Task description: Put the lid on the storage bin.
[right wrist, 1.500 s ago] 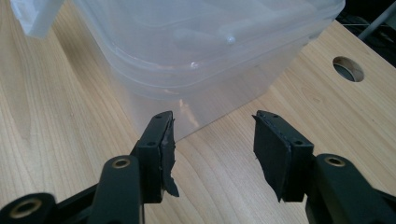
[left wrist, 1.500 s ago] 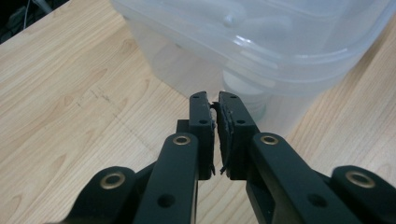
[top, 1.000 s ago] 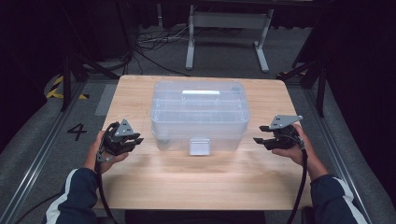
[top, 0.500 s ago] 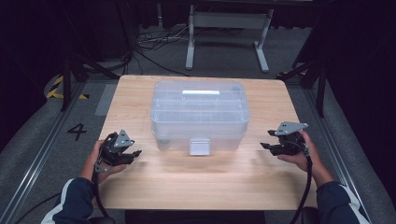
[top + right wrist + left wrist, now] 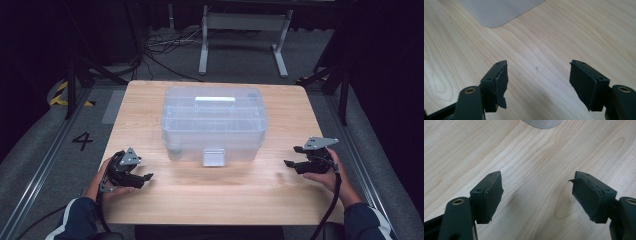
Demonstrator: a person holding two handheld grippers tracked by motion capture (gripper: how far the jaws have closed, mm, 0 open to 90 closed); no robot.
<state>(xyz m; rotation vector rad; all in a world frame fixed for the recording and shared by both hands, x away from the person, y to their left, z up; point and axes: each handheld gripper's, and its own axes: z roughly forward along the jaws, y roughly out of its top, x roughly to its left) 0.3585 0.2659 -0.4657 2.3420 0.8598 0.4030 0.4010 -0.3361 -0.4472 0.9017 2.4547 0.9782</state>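
Currently the left gripper [image 5: 142,178], a black two-jaw tool with a grey three-cornered plate on top, is hovering low over the pale wooden table [image 5: 210,200] near its front left corner, held in the person's left hand [image 5: 102,182]. Its jaws are standing spread apart and have just been opening wider, with nothing but bare wood between them, as the left gripper view [image 5: 537,195] is showing. Ahead of this tool and off to its right, the clear plastic storage box with a closed lid [image 5: 214,122] is sitting in the middle of the table, well apart from the pads; one rounded edge of it [image 5: 542,123] is peeking in at the top of the left gripper view.

Across the table, the right gripper [image 5: 291,164] is sitting in the person's right hand [image 5: 325,172] near the front right edge, pointing inward toward the box's near right corner. Its jaws are likewise spread and have just been opening further, and the right gripper view [image 5: 537,77] is showing only wood grain between the two black pads. The box's frosted corner [image 5: 499,11] is lying ahead of this tool and slightly to its left, apart from the fingertips.

A small translucent latch tab [image 5: 214,156] is hanging at the middle of the box's near wall, between the two tools and beyond both.
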